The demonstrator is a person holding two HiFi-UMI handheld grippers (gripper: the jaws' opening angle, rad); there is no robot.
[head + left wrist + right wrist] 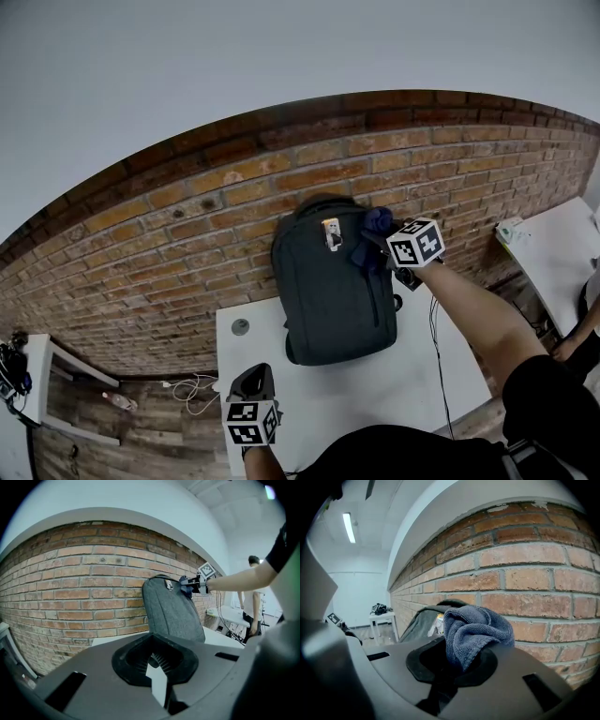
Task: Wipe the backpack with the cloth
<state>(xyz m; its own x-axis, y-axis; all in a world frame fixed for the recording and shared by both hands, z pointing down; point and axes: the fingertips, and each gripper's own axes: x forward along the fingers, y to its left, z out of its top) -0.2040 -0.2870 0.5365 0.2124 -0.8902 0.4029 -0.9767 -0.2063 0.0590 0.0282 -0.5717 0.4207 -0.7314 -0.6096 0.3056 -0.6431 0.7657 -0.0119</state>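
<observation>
Cleaning of a dark grey backpack (333,281) appears to be at an early stage, with the cloth at the bag and no part of the fabric looking visibly different from the rest. The backpack stands upright at the back of a white surface (375,394), its rear leaning on a brick wall (187,234). The right tongs (373,244) are clamped on a bunched blue cloth (378,222) and hold it at the bag's upper right shoulder, just beside a small pale tag (331,233) near the top. The right gripper view shows the cloth (473,630) rising in folds out of the closed right tongs (457,663), with the wall close behind it. Whether the cloth is pressing on the fabric or only beside it cannot be told.

The left tongs (251,382) hang low near the front edge of the surface, well apart from the bag. Their jaws stand slightly apart with nothing between them, and they take no part in steadying the backpack.

The bag's front panel looks smooth, matte and evenly dark, zipped shut, with no stain or dust that can be made out. Judging from that, the broad front and the sides are left to be wiped, and the unbraced bag could shift under a firm stroke.
</observation>
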